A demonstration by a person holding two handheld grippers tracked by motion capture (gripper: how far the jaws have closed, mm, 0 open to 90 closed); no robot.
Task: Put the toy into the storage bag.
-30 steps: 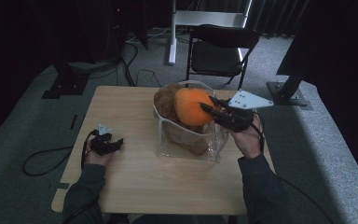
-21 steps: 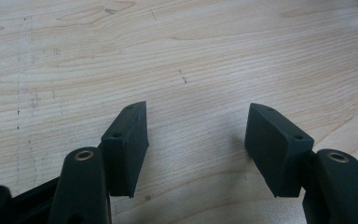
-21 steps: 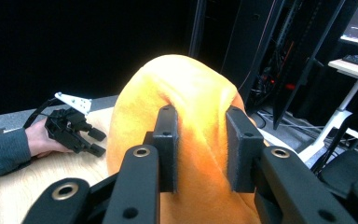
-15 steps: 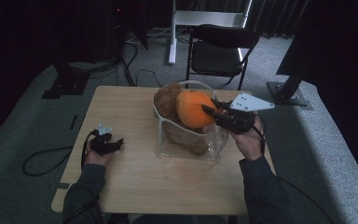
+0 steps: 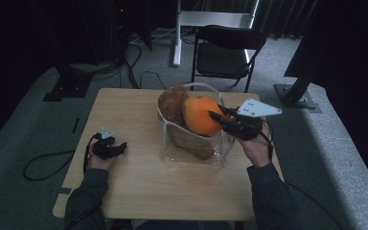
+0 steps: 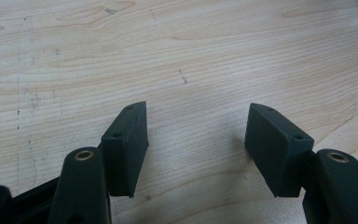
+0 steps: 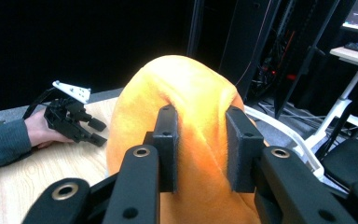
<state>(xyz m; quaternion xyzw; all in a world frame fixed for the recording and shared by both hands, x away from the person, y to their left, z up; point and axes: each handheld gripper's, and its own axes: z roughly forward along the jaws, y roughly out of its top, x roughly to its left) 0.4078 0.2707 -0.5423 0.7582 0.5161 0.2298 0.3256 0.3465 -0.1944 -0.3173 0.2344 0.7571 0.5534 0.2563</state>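
Observation:
A round orange plush toy (image 5: 201, 115) sits at the top of a clear plastic bag (image 5: 191, 143) in the middle of the wooden table (image 5: 139, 191). A brown plush toy (image 5: 172, 106) lies in the bag behind and under it. My right gripper (image 5: 214, 115) comes in from the right and is shut on the orange plush (image 7: 182, 107), its pads pinching a fold of the fabric. My left gripper (image 5: 122, 146) rests on the table at the left, open, with bare wood (image 6: 196, 140) between its fingers. The right gripper view has the left gripper (image 7: 95, 132) far off on the table.
A black folding chair (image 5: 225, 52) stands beyond the table's far edge, next to a white stand (image 5: 206, 19). Cables (image 5: 43, 163) trail over the grey carpet at the left. The bag's white handle (image 7: 284, 130) curves beside the orange plush.

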